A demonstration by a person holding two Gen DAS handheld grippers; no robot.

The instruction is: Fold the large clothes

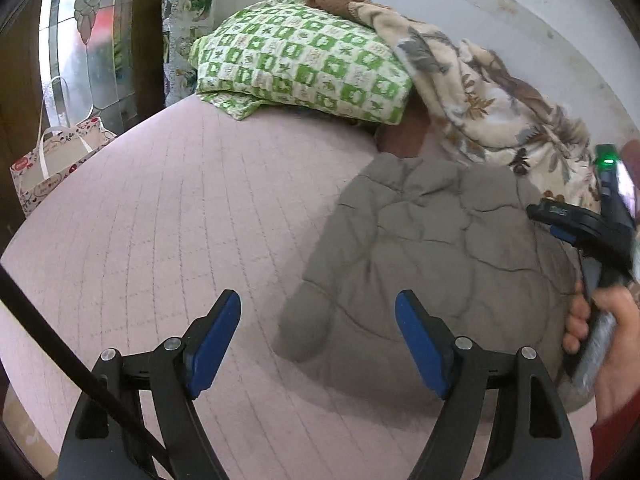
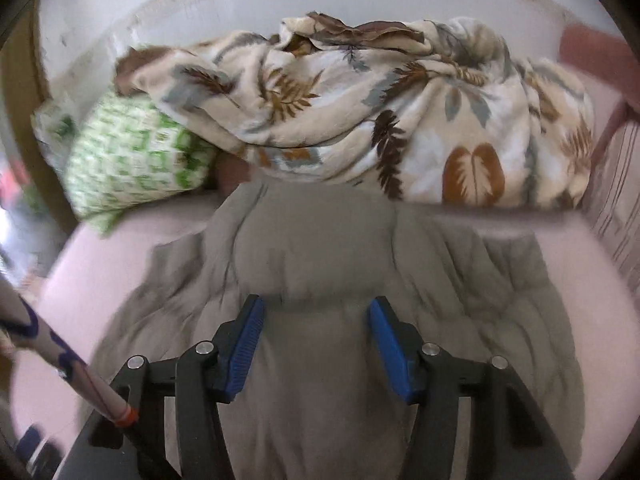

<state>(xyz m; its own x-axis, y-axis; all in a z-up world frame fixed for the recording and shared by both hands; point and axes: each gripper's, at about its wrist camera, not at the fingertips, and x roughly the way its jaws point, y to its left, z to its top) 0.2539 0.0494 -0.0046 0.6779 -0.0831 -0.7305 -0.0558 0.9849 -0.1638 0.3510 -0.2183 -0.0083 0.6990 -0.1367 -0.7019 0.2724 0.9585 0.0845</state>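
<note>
My left tongs (image 1: 318,346) stand spread over bare pink quilted bedspread (image 1: 160,220); my right tongs (image 2: 316,348) gape empty above the grey padded quilted jacket (image 2: 320,248), folded mid-bed. Beyond: leaf-print fleece blanket (image 2: 360,112), green checked pillow (image 1: 300,60), white wall (image 2: 160,4).

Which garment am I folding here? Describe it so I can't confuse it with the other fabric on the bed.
On the pink quilted bed, look below the leaf-print blanket and right of the green checked pillow. The grey padded jacket lies there; it alone is plain grey, puffy and stitched.
</note>
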